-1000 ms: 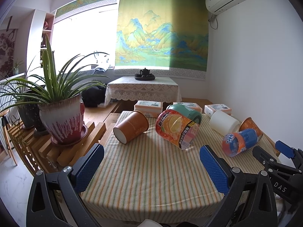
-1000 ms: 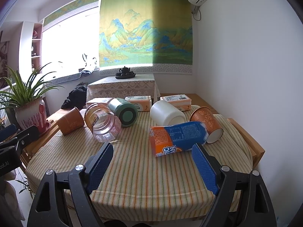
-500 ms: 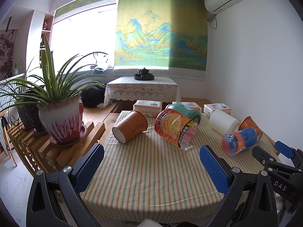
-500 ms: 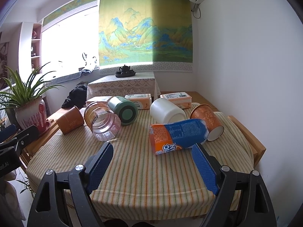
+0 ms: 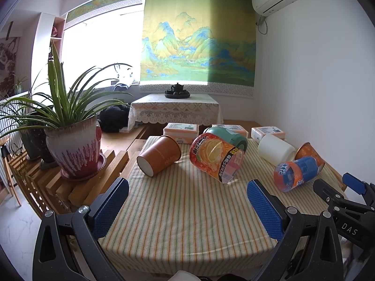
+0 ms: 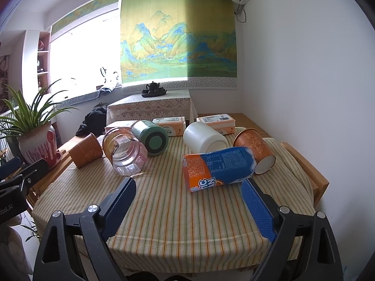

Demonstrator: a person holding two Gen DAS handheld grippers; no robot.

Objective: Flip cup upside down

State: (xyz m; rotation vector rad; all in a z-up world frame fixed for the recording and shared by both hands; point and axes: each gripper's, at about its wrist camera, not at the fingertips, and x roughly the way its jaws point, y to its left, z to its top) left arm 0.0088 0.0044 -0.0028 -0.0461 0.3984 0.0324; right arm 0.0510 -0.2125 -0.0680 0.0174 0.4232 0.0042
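Observation:
Several cups lie on their sides on the striped tablecloth (image 5: 187,210). A brown paper cup (image 5: 159,155) (image 6: 85,151) lies at the left. A clear cup with an orange label (image 5: 216,158) (image 6: 125,152), a green cup (image 5: 230,135) (image 6: 152,138), a white cup (image 5: 275,149) (image 6: 205,139), a blue-and-orange cup (image 5: 296,172) (image 6: 218,167) and an orange patterned cup (image 5: 309,149) (image 6: 256,149) lie further right. My left gripper (image 5: 187,207) is open and empty above the near table edge. My right gripper (image 6: 188,207) is open and empty, just short of the blue-and-orange cup.
A potted plant (image 5: 72,145) stands on a wooden rack left of the table. Tissue packs (image 5: 181,128) lie along the table's far edge. A lace-covered side table (image 5: 174,110) with a teapot stands behind. A white wall runs along the right.
Both grippers have edged slightly forward and down toward the table. The cups have not moved.

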